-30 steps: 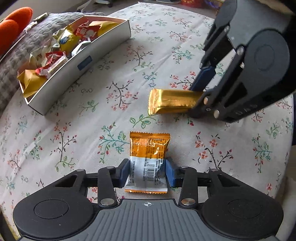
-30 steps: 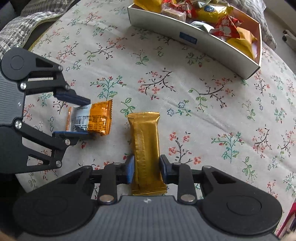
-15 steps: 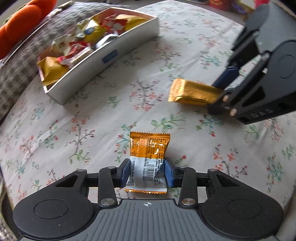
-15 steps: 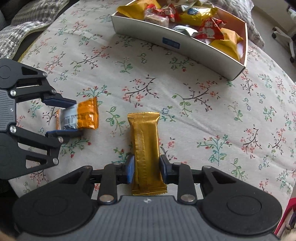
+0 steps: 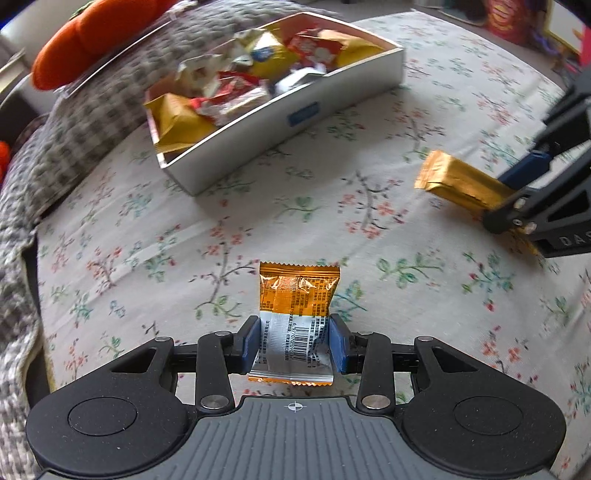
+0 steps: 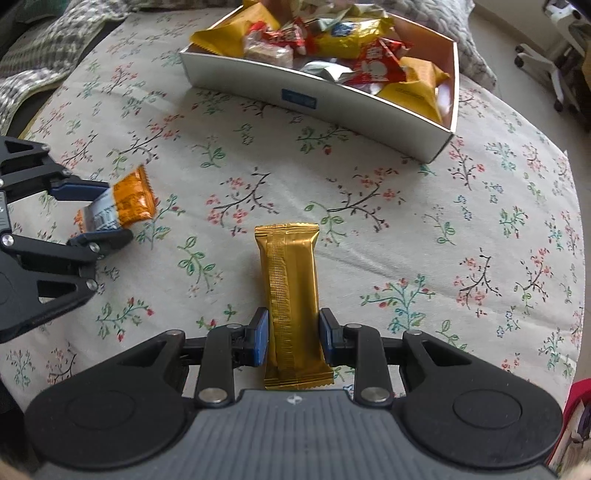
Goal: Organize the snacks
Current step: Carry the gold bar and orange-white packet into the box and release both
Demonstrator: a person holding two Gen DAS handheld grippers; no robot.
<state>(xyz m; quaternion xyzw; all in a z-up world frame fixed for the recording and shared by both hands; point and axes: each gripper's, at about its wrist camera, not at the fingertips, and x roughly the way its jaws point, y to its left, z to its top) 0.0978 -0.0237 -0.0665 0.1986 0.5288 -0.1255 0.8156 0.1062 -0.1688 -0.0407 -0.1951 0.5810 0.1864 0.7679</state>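
My left gripper (image 5: 293, 341) is shut on an orange and silver snack packet (image 5: 295, 295), held above the floral tablecloth (image 5: 258, 206). My right gripper (image 6: 293, 334) is shut on a long gold snack bar (image 6: 290, 280), also lifted off the cloth. In the left wrist view the gold bar (image 5: 458, 182) and the right gripper (image 5: 517, 192) sit at the right edge. From the right wrist camera, the orange packet (image 6: 129, 199) shows in the left gripper (image 6: 94, 212) at the left. The white box (image 5: 280, 110) full of wrapped snacks lies farther back, also seen as the box (image 6: 332, 96).
A grey checked blanket (image 5: 92, 122) with an orange cushion (image 5: 96, 33) lies beyond the box on the left. A white chair base (image 6: 550, 48) stands off the table at the far right. The round table's edge (image 6: 576, 221) curves down the right side.
Both grippers have carried their snacks toward the box, which now looks nearer and larger in both views. The left wrist has rolled, tilting the scene. Neither grip has changed.
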